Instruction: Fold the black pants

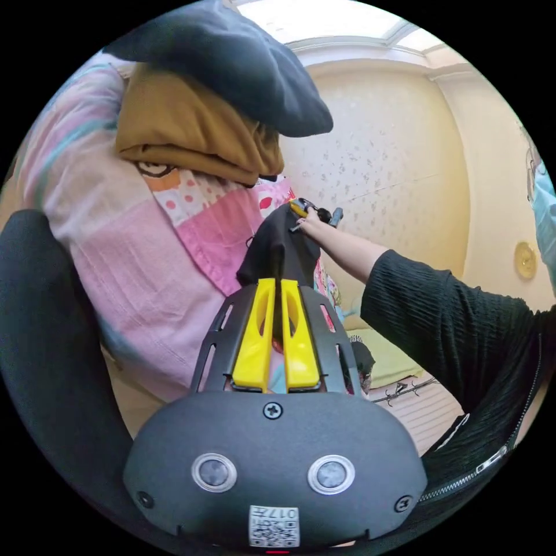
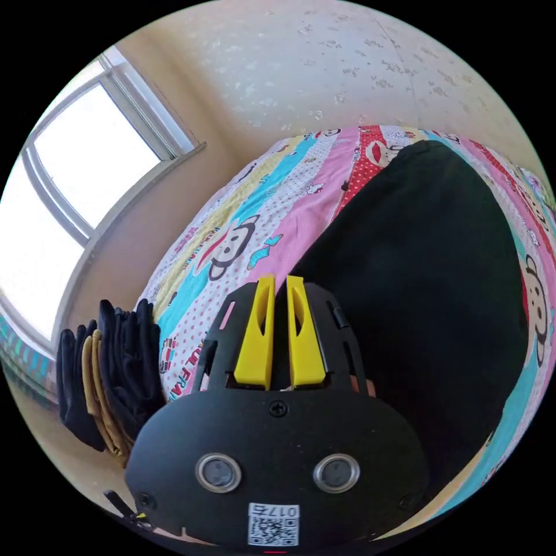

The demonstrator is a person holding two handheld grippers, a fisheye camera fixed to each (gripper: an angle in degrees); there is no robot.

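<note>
The black pants (image 2: 428, 260) lie spread over a patterned bedspread (image 2: 255, 220) in the right gripper view. My right gripper (image 2: 280, 280) has its yellow jaws pressed together on the pants' near edge. In the left gripper view a bunched part of the pants (image 1: 278, 249) runs up from my left gripper (image 1: 277, 282), whose jaws are shut on the cloth. Further along the same fold, a person's hand holds the right gripper (image 1: 315, 213) against the pants, and a black sleeve (image 1: 452, 324) reaches in from the right.
A stack of folded clothes, brown (image 1: 197, 133) under dark ones (image 1: 231, 63), sits on the bedspread (image 1: 145, 249). The same stack (image 2: 110, 370) shows by the window (image 2: 75, 174). A pale papered wall (image 1: 394, 174) stands behind the bed.
</note>
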